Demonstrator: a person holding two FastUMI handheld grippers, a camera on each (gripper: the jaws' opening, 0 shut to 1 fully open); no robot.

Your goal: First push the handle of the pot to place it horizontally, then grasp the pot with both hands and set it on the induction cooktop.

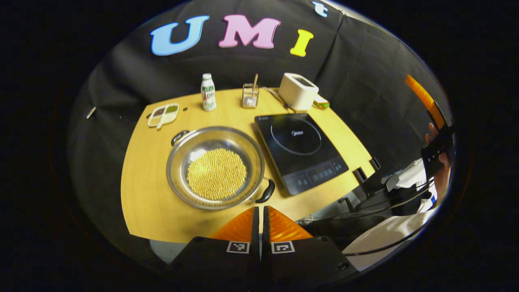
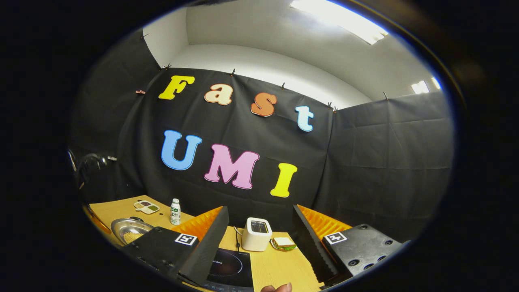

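Round steel pot of yellow grains [image 1: 215, 167] is seen beside black induction cooktop [image 1: 302, 151], its black handle [image 1: 266, 191] skewed toward 5 o'clock — likely push target. Left gripper [image 1: 260, 221] pinched closed, empty; right gripper [image 2: 259, 235] spread wide, raised.

The induction cooktop [image 2: 229, 267] is partly hidden behind the right hand-held gripper [image 2: 259, 243].

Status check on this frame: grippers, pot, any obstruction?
Left gripper shut, above table edge near pot handle. Right gripper open, raised. Pot beside induction cooktop, not on it. Nothing between them.
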